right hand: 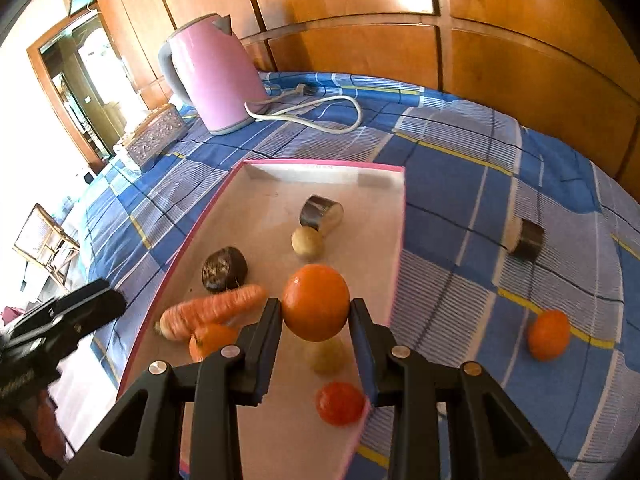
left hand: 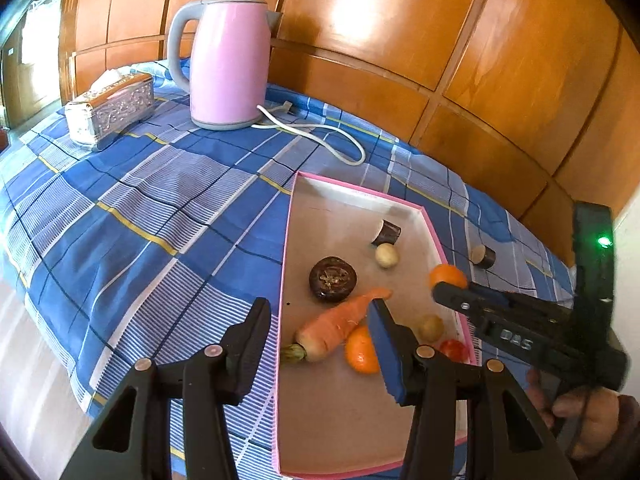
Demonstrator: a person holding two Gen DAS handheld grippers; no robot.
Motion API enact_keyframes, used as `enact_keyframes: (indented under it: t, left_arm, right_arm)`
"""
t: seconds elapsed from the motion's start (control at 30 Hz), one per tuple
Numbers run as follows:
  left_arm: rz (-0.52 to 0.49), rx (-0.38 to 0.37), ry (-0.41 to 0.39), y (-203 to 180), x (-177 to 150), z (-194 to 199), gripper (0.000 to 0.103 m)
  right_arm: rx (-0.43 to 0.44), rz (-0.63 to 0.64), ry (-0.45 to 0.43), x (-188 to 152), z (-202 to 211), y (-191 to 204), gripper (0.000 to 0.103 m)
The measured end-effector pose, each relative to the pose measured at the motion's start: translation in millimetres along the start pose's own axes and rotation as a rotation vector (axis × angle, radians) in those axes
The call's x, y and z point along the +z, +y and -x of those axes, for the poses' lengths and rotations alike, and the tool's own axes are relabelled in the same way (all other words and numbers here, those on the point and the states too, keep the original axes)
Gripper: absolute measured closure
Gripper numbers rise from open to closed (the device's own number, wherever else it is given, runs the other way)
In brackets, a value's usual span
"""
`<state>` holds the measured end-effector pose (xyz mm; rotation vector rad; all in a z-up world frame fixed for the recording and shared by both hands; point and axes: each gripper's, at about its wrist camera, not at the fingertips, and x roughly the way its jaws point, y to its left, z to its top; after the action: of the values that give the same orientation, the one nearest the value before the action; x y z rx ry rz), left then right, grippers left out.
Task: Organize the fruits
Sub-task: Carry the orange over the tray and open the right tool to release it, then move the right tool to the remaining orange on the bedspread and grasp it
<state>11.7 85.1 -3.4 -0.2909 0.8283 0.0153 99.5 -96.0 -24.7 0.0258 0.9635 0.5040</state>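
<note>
A pink-rimmed shallow box (left hand: 285, 248) (right hand: 276, 170) lies on the blue checked cloth. In it are a carrot (left hand: 336, 326) (right hand: 208, 310), an orange (left hand: 360, 350) (right hand: 210, 340), a dark round fruit (left hand: 332, 279) (right hand: 224, 269), two small pale fruits (left hand: 386, 255) (right hand: 306, 242), a red fruit (right hand: 340, 403) and a dark cylinder (left hand: 386, 233) (right hand: 320, 211). My right gripper (right hand: 316, 312) is shut on an orange (right hand: 316, 307) (left hand: 447, 275) above the box. My left gripper (left hand: 320, 316) is open and empty over the box's left rim.
Another orange (right hand: 549, 334) and a dark cylinder (right hand: 526, 238) (left hand: 483, 256) lie on the cloth right of the box. A pink kettle (left hand: 228, 64) (right hand: 216, 76) with its white cord (left hand: 320, 132) and a silver tissue box (left hand: 110, 110) stand behind, before a wooden wall.
</note>
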Motion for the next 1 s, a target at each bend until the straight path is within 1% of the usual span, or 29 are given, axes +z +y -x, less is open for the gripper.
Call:
enact_keyframes:
  t: [0.2, 0.3, 0.43, 0.77, 1.0]
  left_arm:
    - [-0.021, 0.003, -0.009, -3.6, -0.1, 1.9, 0.052]
    - [-0.031, 0.000, -0.011, -6.8, -0.2, 3.2, 0.052]
    - [-0.046, -0.006, -0.011, -12.7, -1.0, 4.5, 0.052]
    - [-0.101, -0.018, -0.004, -32.7, -7.0, 6.2, 0.052]
    - [-0.165, -0.026, -0.014, -51.4, -9.2, 9.6, 0.052]
  right_arm:
    - [0.000, 0.012, 0.004, -4.7, -5.3, 8.5, 0.067]
    - [-0.008, 0.016, -0.003, -12.2, 0.7, 9.7, 0.067]
    - [-0.029, 0.018, -0.039, -21.5, 16.2, 8.9, 0.067]
    - [-0.087, -0.043, -0.109, -39.9, 48.6, -14.2, 0.067]
    - [-0.131, -0.077, -0.147, -49.0, 64.7, -29.1, 0.067]
